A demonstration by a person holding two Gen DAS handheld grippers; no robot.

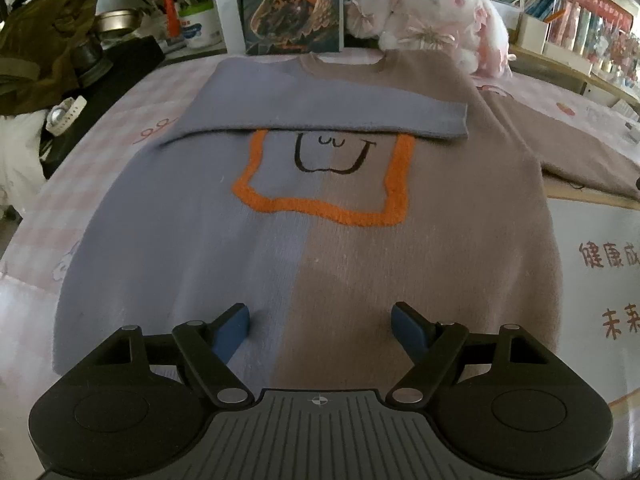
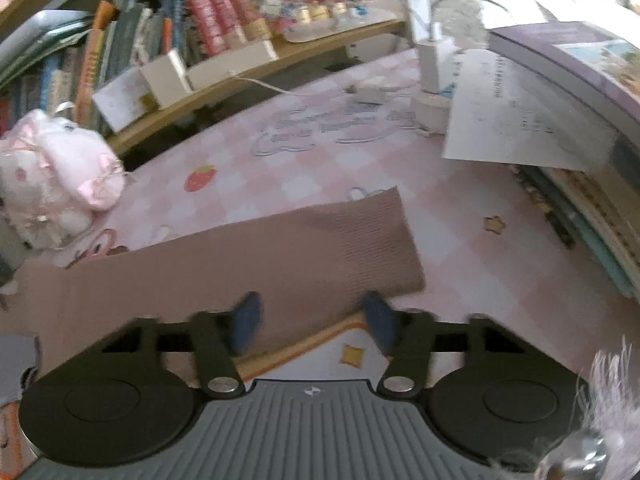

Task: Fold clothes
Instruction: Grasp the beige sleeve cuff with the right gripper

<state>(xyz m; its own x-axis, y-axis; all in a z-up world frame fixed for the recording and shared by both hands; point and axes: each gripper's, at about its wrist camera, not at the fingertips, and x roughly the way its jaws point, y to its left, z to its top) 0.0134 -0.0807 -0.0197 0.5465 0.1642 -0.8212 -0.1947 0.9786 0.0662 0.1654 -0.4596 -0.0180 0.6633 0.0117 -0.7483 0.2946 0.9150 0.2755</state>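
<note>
A half blue, half brown sweater (image 1: 320, 248) with an orange square and a drawn smile lies flat on the pink checked cloth. Its blue sleeve (image 1: 320, 108) is folded across the chest. Its brown sleeve (image 2: 256, 264) stretches out to the right, cuff (image 2: 384, 240) flat on the cloth. My left gripper (image 1: 320, 330) is open and empty above the sweater's hem. My right gripper (image 2: 310, 320) is open and empty, just above the brown sleeve near the cuff; its view is blurred.
A pink plush toy (image 1: 436, 16) and an upright book (image 1: 292, 4) stand behind the collar. Dark clothes and a bag (image 1: 52, 60) lie at the left. A white box (image 1: 600, 280) sits at the right. Stacked books and paper (image 2: 560, 120) and a charger (image 2: 432, 76) border the sleeve's far side.
</note>
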